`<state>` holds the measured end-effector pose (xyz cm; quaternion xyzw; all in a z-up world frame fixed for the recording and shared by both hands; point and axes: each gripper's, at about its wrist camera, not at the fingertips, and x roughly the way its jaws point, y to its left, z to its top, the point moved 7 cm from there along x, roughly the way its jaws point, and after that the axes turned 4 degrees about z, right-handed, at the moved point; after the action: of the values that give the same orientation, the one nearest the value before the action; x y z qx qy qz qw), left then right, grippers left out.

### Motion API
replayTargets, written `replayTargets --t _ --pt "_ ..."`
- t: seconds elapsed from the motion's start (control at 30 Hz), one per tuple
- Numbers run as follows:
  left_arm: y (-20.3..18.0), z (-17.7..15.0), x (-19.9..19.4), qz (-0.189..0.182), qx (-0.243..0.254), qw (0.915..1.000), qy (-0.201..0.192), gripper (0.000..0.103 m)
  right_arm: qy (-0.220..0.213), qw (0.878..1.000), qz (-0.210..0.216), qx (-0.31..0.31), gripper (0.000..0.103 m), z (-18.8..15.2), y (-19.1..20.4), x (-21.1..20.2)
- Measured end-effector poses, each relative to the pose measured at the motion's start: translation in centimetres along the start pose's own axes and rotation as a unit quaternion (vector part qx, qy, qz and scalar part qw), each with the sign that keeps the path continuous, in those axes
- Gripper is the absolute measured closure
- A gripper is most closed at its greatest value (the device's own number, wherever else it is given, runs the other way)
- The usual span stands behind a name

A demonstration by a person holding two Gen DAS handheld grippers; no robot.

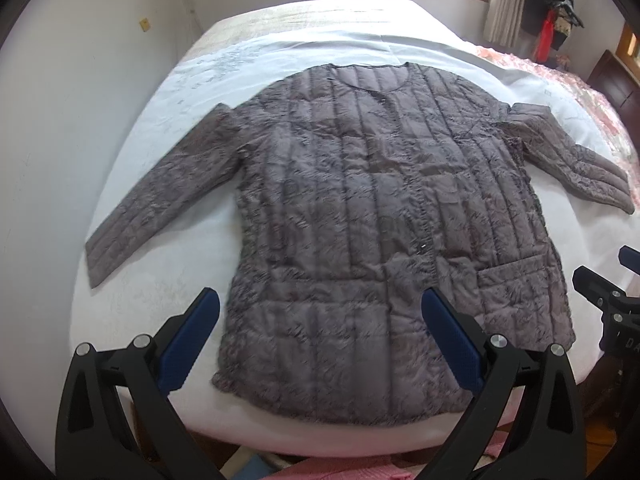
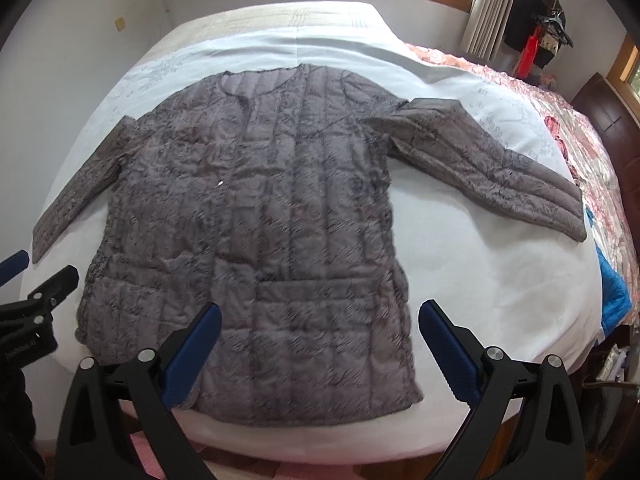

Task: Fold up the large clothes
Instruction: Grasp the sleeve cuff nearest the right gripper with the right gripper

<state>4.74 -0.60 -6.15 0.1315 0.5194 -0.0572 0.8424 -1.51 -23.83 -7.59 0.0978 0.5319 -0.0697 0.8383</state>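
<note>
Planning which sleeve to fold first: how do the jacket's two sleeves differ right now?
The left sleeve lies straight and smooth, angled toward the bed's near edge. The right sleeve is puckered at its shoulder and reaches toward the floral bedspread. Both lie flat and unfolded on the white sheet, same grey quilted fabric.

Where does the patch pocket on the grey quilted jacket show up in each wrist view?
Left wrist: patch pocket low right, on the grey quilted jacket.
Right wrist: same pocket low centre, above the gap of the open right hand-held gripper.
Shared landmark: round neckline.
</note>
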Motion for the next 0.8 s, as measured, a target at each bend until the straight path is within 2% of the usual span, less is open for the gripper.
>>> replayTargets --t 0.07,0.17,0.27,0.33,0.37,0.4,0.5,0.6,0.7,0.8 --pt "-0.9 1.0 0.9 -0.007 0.002 1.0000 -0.001 0.003 -0.009 1.000 0.000 0.011 0.008 0.7 -2.2 0.3" --pt "-3.2 4.0 2.1 -0.014 0.011 0.9997 -0.015 0.003 -0.034 0.998 -0.026 0.042 0.008 2.7 -7.5 -0.1" --pt "-6.5 7.3 2.9 -0.023 0.025 0.9990 -0.029 0.003 -0.058 0.994 -0.042 0.079 0.008 5.3 -14.2 -0.6" --pt "-9.4 9.9 3.5 -0.035 0.035 0.9983 -0.031 0.003 -0.065 0.991 -0.053 0.107 0.008 7.2 -20.4 -0.4" --pt "-11.1 11.3 3.8 -0.042 0.039 0.9977 -0.035 0.003 -0.066 0.990 -0.057 0.114 0.008 7.6 -21.8 -0.4" --pt "-12.7 12.6 4.1 -0.045 0.044 0.9973 -0.039 0.003 -0.065 0.987 -0.066 0.133 0.008 8.3 -25.3 -0.1" --pt "-17.3 16.0 5.0 -0.054 0.055 0.9957 -0.052 0.003 -0.051 0.982 -0.065 0.172 0.008 9.5 -32.6 1.5" --pt "-22.1 18.8 6.7 -0.071 0.058 0.9946 -0.049 0.003 -0.030 0.980 -0.061 0.188 0.008 10.2 -38.3 3.9" --pt "-25.3 20.5 8.8 -0.078 0.060 0.9943 -0.041 0.003 -0.007 0.977 -0.055 0.205 0.008 10.3 -43.1 6.8" --pt "-27.6 21.6 11.1 -0.084 0.060 0.9944 -0.024 0.003 0.008 0.973 -0.044 0.225 0.008 10.0 -46.0 8.7"
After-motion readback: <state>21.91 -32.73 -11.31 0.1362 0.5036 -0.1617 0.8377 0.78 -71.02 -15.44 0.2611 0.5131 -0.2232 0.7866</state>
